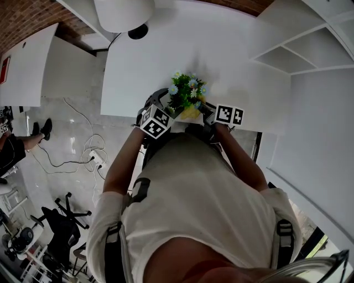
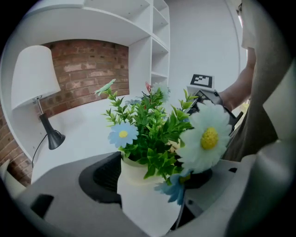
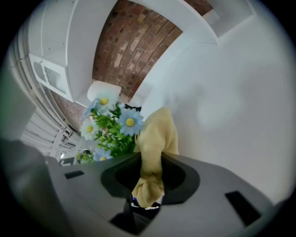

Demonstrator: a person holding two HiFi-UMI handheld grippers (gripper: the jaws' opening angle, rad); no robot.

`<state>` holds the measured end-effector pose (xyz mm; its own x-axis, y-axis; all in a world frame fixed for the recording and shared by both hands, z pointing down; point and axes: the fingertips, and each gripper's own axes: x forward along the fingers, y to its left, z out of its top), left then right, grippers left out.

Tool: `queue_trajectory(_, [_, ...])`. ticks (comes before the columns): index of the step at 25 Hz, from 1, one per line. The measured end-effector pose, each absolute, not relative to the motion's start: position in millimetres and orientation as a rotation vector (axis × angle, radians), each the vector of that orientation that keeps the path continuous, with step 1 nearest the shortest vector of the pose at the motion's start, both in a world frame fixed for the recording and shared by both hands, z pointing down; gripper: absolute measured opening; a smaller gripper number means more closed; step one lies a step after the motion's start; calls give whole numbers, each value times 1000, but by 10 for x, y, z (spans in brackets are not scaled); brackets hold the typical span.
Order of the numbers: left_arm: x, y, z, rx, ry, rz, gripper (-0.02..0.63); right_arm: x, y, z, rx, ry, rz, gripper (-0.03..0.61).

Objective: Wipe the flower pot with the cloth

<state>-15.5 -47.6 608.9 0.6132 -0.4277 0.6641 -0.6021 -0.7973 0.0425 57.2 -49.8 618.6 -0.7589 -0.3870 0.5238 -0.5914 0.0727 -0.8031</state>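
Note:
A white flower pot (image 2: 141, 196) with green leaves and blue and white daisies (image 1: 187, 95) sits between the jaws of my left gripper (image 2: 150, 181), which is shut on its sides. In the head view this gripper (image 1: 161, 115) is at the near edge of the white desk (image 1: 138, 72). My right gripper (image 3: 150, 179) is shut on a bunched yellow cloth (image 3: 156, 136), which sticks out past the jaws right beside the flowers (image 3: 113, 122). From above, the cloth (image 1: 191, 114) lies against the pot's right side, by the right gripper (image 1: 213, 117). The pot's base is hidden.
A white table lamp (image 1: 123, 14) with a black base stands at the desk's far left. White shelves (image 1: 298, 55) run along the right wall. Cables (image 1: 83, 149) and a black chair base (image 1: 63, 213) lie on the floor at the left.

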Motion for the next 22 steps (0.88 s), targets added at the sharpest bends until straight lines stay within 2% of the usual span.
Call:
queue_trajectory(7, [-146, -460, 6075, 2556, -894, 914, 360, 469, -552, 5852, 952, -2271, 1813, 114])
queue_trajectory(22, [-203, -247, 6042, 2550, -854, 937, 360, 558, -427, 6438, 1055, -2078, 1744, 115])
